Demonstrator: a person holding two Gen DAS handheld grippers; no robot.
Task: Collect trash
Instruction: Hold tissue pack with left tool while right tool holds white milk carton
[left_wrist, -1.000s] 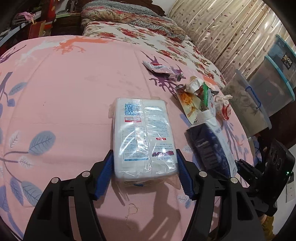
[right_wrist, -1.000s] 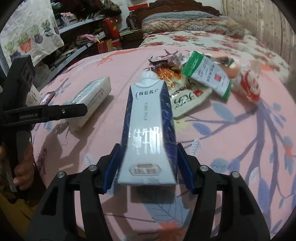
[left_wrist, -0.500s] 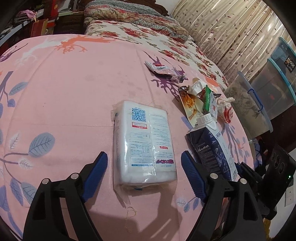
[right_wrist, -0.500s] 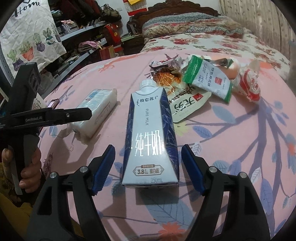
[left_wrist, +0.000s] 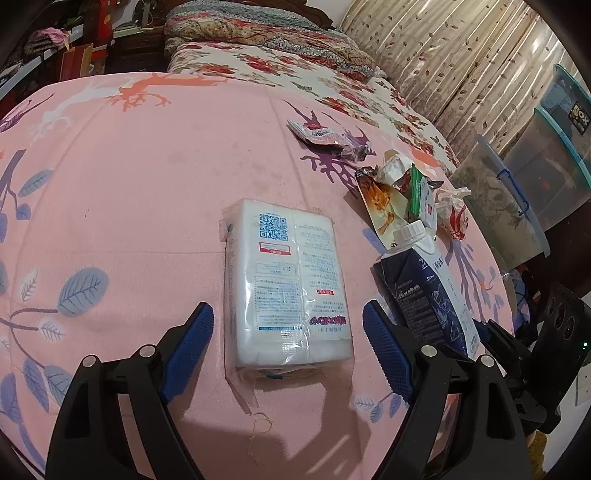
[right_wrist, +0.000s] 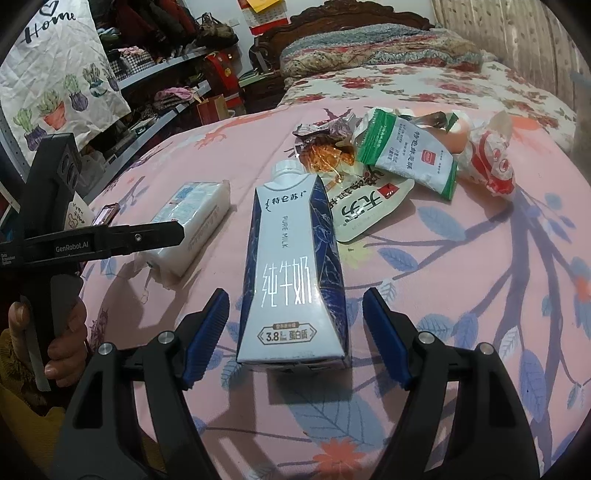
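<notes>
A white tissue pack (left_wrist: 284, 280) in clear wrap lies flat on the pink cloth, between the blue pads of my left gripper (left_wrist: 287, 310), which stands open with a gap on each side. A dark blue and white milk carton (right_wrist: 291, 266) lies on its side with its cap pointing away. My right gripper (right_wrist: 295, 295) is open around its base, and neither pad touches it. The carton (left_wrist: 424, 288) also shows in the left wrist view, to the right of the pack. Beyond the carton lies a heap of snack wrappers (right_wrist: 388, 166).
The pink leaf-patterned cloth (left_wrist: 129, 184) drops off at the near edge. A foil wrapper (left_wrist: 325, 136) lies apart, farther back. Plastic storage boxes (left_wrist: 535, 177) stand to the right, a flowered bed (right_wrist: 424, 85) behind, cluttered shelves (right_wrist: 166, 85) to the left. A hand (right_wrist: 62, 332) holds the left gripper.
Both grippers have opened: the left let go of the tissue pack, the right let go of the milk carton. Both things now lie free on the cloth.
</notes>
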